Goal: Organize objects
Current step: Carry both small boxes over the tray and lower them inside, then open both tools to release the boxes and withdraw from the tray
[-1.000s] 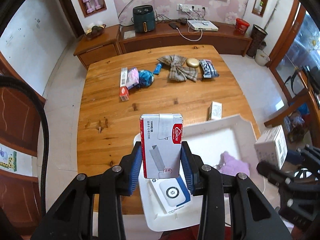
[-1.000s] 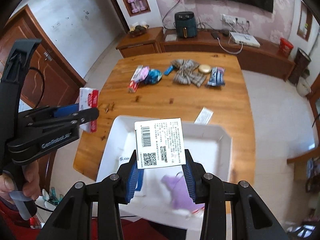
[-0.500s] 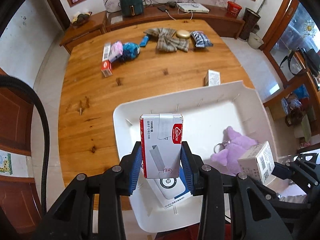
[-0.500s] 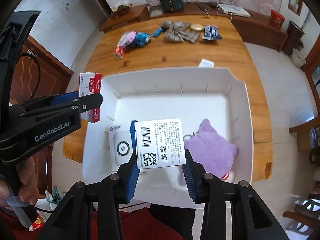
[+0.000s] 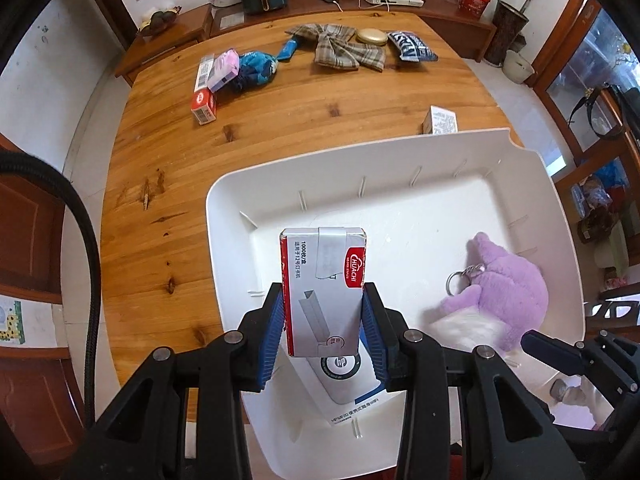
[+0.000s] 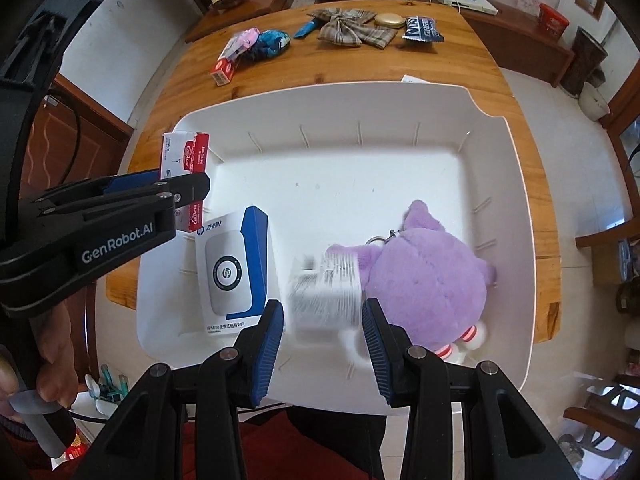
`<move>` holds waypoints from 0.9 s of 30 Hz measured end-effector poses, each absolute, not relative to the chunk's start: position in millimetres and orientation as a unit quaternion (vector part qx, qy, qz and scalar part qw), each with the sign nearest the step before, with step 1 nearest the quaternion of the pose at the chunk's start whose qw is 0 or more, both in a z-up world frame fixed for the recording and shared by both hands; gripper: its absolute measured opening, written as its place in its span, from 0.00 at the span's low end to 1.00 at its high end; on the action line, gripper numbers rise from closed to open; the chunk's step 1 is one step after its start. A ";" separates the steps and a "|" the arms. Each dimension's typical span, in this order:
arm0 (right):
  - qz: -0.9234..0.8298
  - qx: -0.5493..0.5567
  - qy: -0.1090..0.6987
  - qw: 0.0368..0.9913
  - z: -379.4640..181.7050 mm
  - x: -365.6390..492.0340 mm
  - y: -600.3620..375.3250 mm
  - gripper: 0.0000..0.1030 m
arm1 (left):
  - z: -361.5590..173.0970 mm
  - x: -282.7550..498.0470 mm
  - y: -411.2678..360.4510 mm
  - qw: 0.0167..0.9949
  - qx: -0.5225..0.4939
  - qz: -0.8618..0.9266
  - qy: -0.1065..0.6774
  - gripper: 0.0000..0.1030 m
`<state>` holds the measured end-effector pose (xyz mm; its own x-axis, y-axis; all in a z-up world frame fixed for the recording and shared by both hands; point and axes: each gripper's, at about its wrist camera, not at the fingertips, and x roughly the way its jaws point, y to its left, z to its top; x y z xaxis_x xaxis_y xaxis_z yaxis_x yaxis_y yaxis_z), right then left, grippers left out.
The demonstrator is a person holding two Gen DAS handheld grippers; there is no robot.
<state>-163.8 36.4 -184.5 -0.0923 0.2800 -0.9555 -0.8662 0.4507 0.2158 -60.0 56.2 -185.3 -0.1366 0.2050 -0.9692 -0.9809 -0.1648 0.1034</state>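
My left gripper [image 5: 323, 320] is shut on a red-and-white staples box [image 5: 323, 292], held above the near left part of the white bin [image 5: 360, 168]; the box also shows in the right wrist view [image 6: 186, 168]. My right gripper [image 6: 323, 320] is open over the bin [image 6: 320, 100]. A blurred white labelled box [image 6: 324, 292] lies loose between its fingers, beside the purple plush [image 6: 428, 276]. A blue-and-white HP box [image 6: 232, 268] lies in the bin, also visible under the left gripper [image 5: 344, 372]. The plush [image 5: 504, 292] lies at the bin's right.
On the wooden table [image 5: 168, 200] beyond the bin lie a red-and-white carton [image 5: 203, 92], pink and blue items [image 5: 244, 68], a plaid bow [image 5: 348, 46], a gold tin [image 5: 372, 36], a dark snack pack [image 5: 412, 46] and a small white box [image 5: 440, 120].
Both grippers moved forward and down over the bin. The right gripper opened and let go of the white labelled box, which now drops blurred beside the plush. The left still holds its box.
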 end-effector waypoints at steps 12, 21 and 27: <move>0.451 -0.247 0.577 0.634 -183.7 -167.1 39.5 0.52 | -184.7 -58.5 55.2 0.491 -0.450 0.606 0.435 0.89; 0.447 -0.233 0.572 0.647 -174.5 -164.4 39.6 0.52 | -175.8 -55.0 56.1 0.497 -0.448 0.603 0.434 0.89; 0.444 -0.225 0.569 0.654 -165.9 -158.1 39.5 0.52 | -165.3 -57.3 58.0 0.500 -0.451 0.605 0.426 0.89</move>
